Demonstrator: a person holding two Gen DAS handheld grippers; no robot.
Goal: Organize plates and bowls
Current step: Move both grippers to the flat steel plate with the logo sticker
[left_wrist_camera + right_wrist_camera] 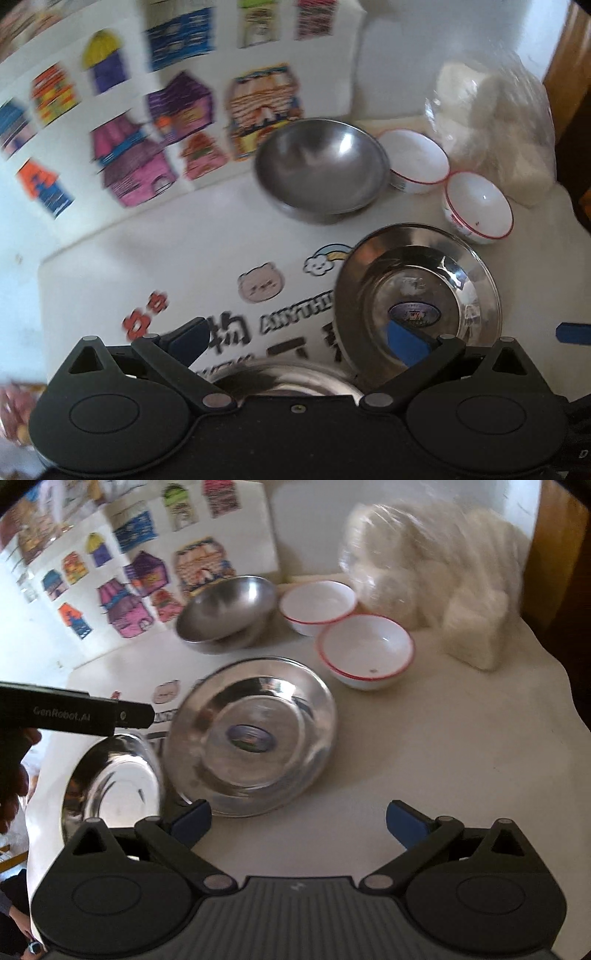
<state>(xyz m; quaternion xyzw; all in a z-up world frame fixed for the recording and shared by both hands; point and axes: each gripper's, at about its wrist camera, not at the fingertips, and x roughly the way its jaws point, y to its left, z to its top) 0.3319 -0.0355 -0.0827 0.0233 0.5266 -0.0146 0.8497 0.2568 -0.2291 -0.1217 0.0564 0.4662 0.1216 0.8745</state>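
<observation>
Both jaws wide, nothing between them. Big plate (251,734) flat on table (443,757), just ahead-left of right gripper (297,825). Small plate (110,779) touching big plate's left rim, under left gripper (297,343). Likely right gripper nearer to big plate.

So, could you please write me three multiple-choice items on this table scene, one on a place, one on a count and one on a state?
1. Where does the steel bowl stand?
A. beside the white bowls, near the wall
B. on the large steel plate
C. inside the plastic bag

2. How many white bowls with red rims are there?
A. one
B. two
C. four

3. How is the right gripper?
A. shut on a plate
B. shut on a bowl
C. open, holding nothing

Answers:
1 A: it sits left of the nearer-wall white bowl.
2 B: that one and the second white bowl.
3 C: its blue fingers stand wide over the bare table.
</observation>
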